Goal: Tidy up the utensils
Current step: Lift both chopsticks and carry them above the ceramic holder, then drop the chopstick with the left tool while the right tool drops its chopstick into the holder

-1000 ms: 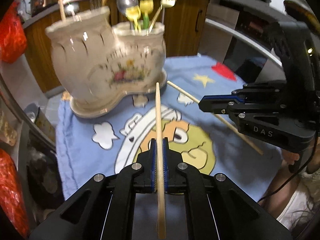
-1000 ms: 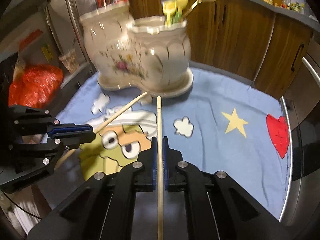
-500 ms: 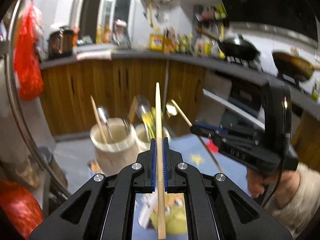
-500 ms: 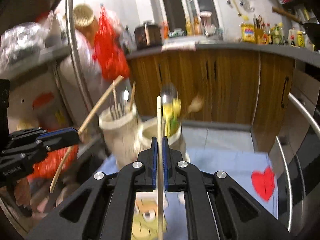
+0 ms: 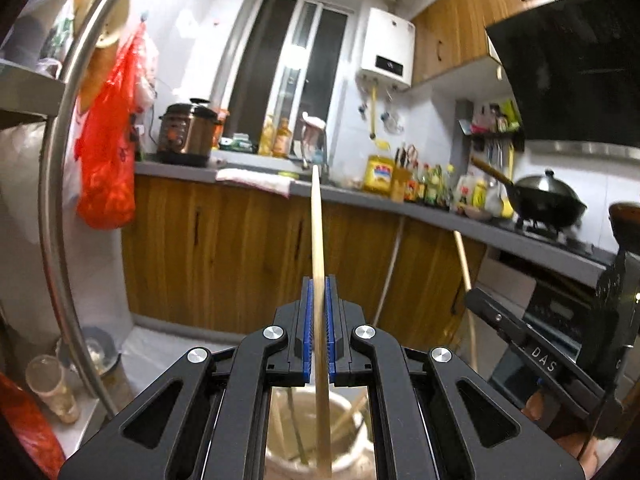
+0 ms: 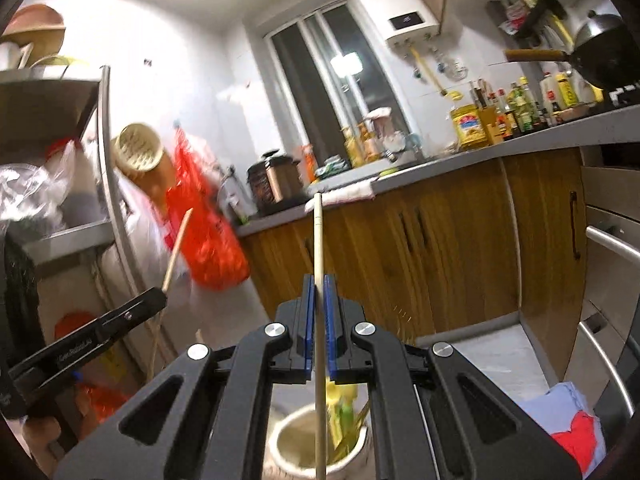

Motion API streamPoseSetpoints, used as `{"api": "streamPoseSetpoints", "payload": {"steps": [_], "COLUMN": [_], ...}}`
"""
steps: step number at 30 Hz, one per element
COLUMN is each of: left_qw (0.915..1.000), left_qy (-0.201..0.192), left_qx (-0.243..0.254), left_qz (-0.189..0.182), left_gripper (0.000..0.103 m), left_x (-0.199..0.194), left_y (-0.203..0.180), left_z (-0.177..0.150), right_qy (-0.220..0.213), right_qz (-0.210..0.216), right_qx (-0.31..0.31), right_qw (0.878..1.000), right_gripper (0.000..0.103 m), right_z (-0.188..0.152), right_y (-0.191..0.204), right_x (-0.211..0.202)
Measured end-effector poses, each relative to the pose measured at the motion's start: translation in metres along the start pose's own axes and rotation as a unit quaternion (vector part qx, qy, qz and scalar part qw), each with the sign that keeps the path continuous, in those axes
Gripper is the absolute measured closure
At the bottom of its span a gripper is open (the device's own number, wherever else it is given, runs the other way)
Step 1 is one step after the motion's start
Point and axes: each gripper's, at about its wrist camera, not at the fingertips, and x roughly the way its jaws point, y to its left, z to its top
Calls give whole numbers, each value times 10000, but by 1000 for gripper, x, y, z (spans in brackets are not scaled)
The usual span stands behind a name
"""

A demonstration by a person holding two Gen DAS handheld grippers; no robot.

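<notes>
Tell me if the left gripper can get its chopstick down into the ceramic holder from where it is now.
Probably yes. The left gripper has its jaws shut on the chopstick, whose lower end already hangs over the open mouth of the ceramic holder. Other utensils lean inside, but there looks to be free room.

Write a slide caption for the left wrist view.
Left gripper holds a chopstick upright above the holder.
</notes>
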Motion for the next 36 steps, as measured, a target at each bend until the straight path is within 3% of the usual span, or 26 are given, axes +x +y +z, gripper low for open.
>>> {"api": "streamPoseSetpoints", "payload": {"steps": [6, 16, 24, 30, 36], "left_qw": [9999, 9996, 9995, 9999, 9991], "left_qy": [83, 150, 262, 67, 122], "left_qx": [120, 173, 96, 28, 330], "left_qz": [68, 180, 176, 151, 221], "left_gripper": [97, 97, 97, 97, 97], "left_x": [19, 28, 28, 25, 25], "left_y": [2, 8, 14, 14, 4], "left_z": [-8, -20, -27, -28, -34], "right_qy": [-166, -73, -85, -89, 30], "right_qz": [-42, -4, -120, -178, -142], "right_qx": [32, 67, -367, -413, -510], "right_qw": [9998, 10000, 9992, 9989, 9986], "right_gripper": [98, 98, 98, 98, 98], "right_z": [-4, -26, -37, -42, -46], "right_y": [-1, 3, 15, 19, 19], "right_x": [15, 43, 42, 41, 38]}}
